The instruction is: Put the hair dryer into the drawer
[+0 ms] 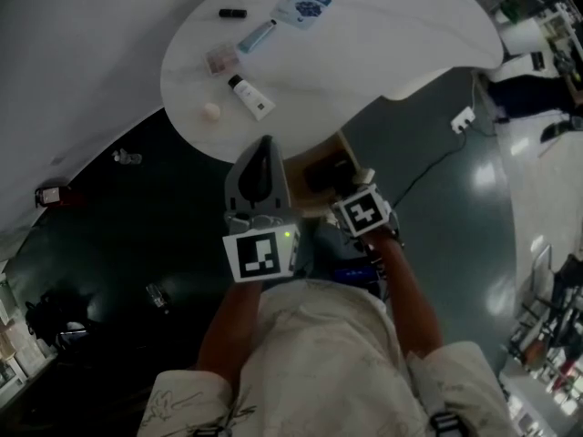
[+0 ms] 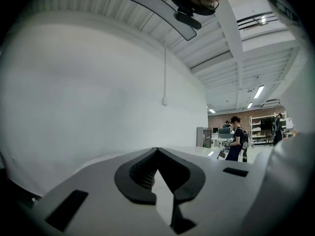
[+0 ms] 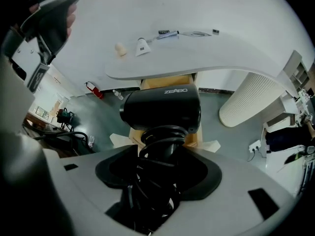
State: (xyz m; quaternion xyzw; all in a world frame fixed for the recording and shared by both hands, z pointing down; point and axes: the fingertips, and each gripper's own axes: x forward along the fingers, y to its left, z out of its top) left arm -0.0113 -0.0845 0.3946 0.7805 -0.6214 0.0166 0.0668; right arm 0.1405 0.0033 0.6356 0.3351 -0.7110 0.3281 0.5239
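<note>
A black hair dryer (image 3: 162, 107), its cord coiled round the handle, hangs in the right gripper view. My right gripper (image 3: 160, 154) is shut on that handle and points steeply down. Right under the dryer lies the open wooden drawer (image 3: 167, 81), below the white table's edge. In the head view the drawer (image 1: 351, 157) shows beside the right gripper's marker cube (image 1: 364, 212); the dryer is hidden there. My left gripper (image 1: 265, 144) is held level to the left, its tips (image 2: 157, 150) touching with nothing between them.
The white table (image 1: 364, 44) carries a cream tube (image 1: 250, 96), a small pale ball (image 1: 211, 111), a blue-and-white packet (image 1: 303, 4) and other small items. A ribbed white column (image 3: 251, 97) stands to the right. A power strip (image 1: 463, 118) lies on the dark floor.
</note>
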